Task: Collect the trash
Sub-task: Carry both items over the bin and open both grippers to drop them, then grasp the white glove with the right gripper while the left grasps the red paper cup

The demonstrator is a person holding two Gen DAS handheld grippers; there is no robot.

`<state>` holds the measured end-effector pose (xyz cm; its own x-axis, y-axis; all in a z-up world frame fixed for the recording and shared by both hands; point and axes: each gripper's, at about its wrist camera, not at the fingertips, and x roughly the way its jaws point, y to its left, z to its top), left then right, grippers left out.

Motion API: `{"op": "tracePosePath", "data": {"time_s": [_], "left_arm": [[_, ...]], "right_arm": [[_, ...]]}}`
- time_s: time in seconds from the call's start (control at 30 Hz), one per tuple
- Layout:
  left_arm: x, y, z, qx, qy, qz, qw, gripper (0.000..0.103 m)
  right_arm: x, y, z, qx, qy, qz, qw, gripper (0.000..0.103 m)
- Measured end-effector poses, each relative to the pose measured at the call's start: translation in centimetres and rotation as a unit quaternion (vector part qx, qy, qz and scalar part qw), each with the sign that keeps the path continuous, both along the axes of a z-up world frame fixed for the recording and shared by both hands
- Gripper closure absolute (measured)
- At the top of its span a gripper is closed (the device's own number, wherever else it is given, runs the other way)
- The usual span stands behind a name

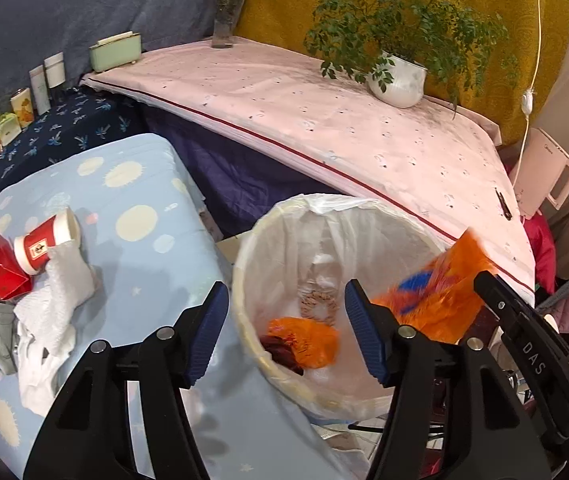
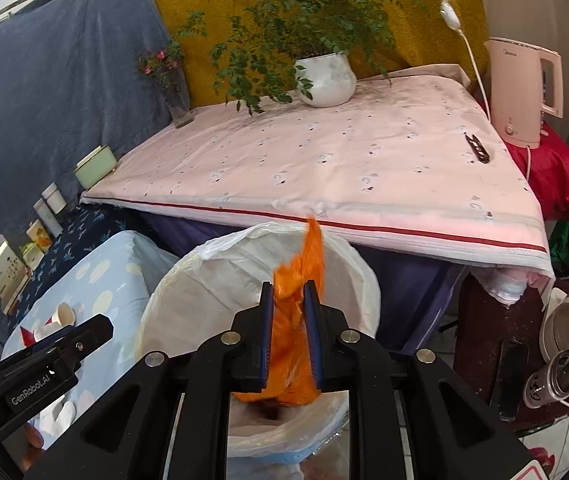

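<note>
A trash bin (image 1: 252,248) lined with a white bag stands beside the blue dotted table (image 1: 144,248); an orange wrapper (image 1: 304,340) lies inside it. My left gripper (image 1: 286,332) is open and empty above the bin's near rim. My right gripper (image 2: 290,340) is shut on an orange plastic bag (image 2: 296,320) and holds it over the bin (image 2: 212,280); that bag also shows in the left wrist view (image 1: 440,292). On the table lie a red paper cup (image 1: 44,244), a red carton (image 1: 4,272) and crumpled white tissues (image 1: 52,312).
A pink-clothed table (image 1: 324,120) stands behind the bin, with a potted plant (image 1: 398,80), a flower vase (image 1: 226,20) and a black clip (image 2: 478,148). A pink kettle (image 2: 520,96) stands at the right. Boxes and jars (image 1: 36,88) line the left wall.
</note>
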<state>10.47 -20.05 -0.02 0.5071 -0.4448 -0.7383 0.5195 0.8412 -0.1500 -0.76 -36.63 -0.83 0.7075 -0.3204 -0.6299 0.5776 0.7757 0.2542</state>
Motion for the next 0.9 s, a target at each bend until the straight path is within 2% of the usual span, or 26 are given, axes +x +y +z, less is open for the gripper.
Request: {"op": "tracePosePath", "data": {"time_s": [0.07,0.13,0.23,0.37,0.63,0.9], "left_arm": [[0.2,0.6,0.0,0.003,0.0,0.007,1.0,0.045],[0.3,1.3,0.0,0.002,0.002,0.014,0.9999,0.044],[0.3,2.2,0.0,0.001,0.004,0.024,0.9997,0.044],[0.1,3.3,-0.1,0.001,0.006,0.036,0.9993,0.042],[-0.6,7.1,0.0,-0.007,0.009,0.073,0.9973,0.036],[-0.6,11.8,0.3,-0.016,0.009,0.123,0.9922,0.035]], "right_arm": [[0.4,0.6,0.0,0.001,-0.002,0.006,1.0,0.076],[0.6,1.0,0.2,-0.002,-0.005,0.008,1.0,0.071],[0.9,1.8,0.4,-0.003,-0.006,0.015,1.0,0.069],[0.8,2.9,0.8,-0.005,-0.007,0.022,1.0,0.062],[0.8,5.8,1.8,-0.013,-0.01,0.049,0.999,0.055],[1.5,9.9,2.5,-0.023,-0.009,0.09,0.996,0.054]]}}
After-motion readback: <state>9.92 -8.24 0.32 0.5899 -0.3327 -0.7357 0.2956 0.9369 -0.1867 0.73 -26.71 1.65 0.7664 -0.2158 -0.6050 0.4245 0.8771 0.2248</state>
